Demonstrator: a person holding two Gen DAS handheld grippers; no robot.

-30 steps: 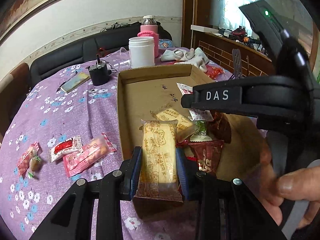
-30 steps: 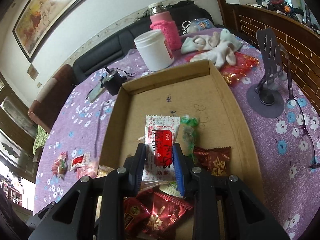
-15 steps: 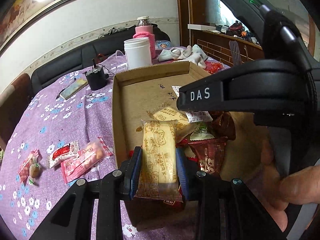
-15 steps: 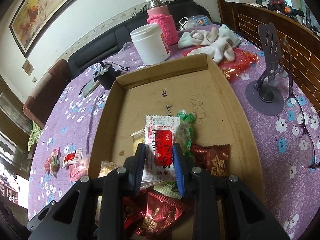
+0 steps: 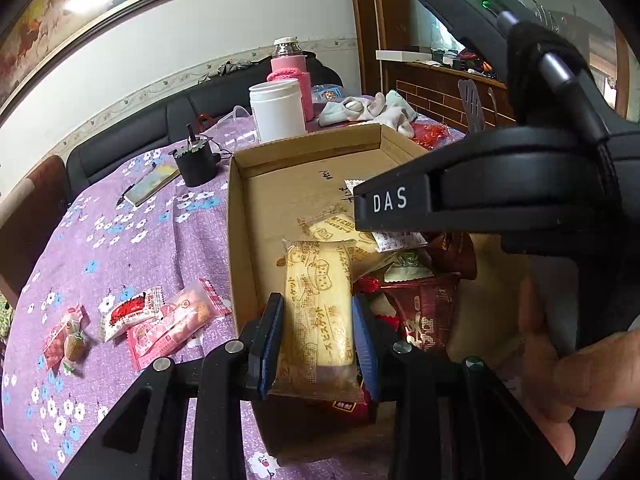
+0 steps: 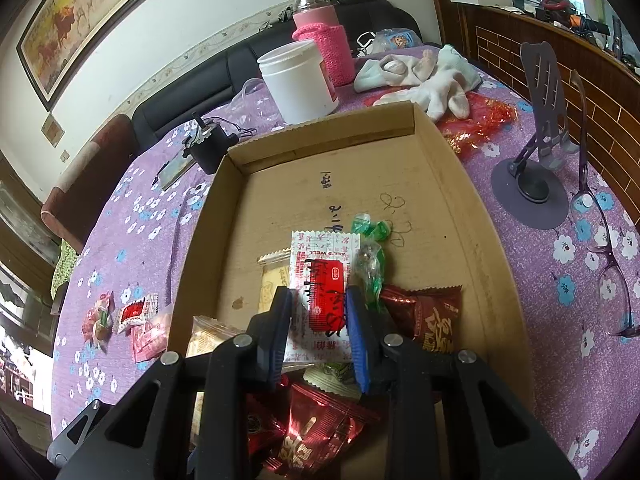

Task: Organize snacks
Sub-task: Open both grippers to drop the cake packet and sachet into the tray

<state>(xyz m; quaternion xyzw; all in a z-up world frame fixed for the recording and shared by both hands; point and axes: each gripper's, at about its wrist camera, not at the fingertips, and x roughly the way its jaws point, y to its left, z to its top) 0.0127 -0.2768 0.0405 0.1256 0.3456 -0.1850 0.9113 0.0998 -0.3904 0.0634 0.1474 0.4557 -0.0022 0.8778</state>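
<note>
One cardboard box mid-table. Inside, toward its near edge: two pale biscuit packets, at least three dark red foil packets, one green-wrapped sweet. Two red-and-white packets, one in the box, the other near the table's left edge. Also there: one pink packet, one small candy bundle. Beyond the box's far edge: one white jar, one pink-sleeved flask. Toward the right edge: one phone stand, one pair of glasses.

White jar beside pink-sleeved flask – far end of purple floral tablecloth; crumpled white cloth near phone stand – eyeglasses alongside.
</note>
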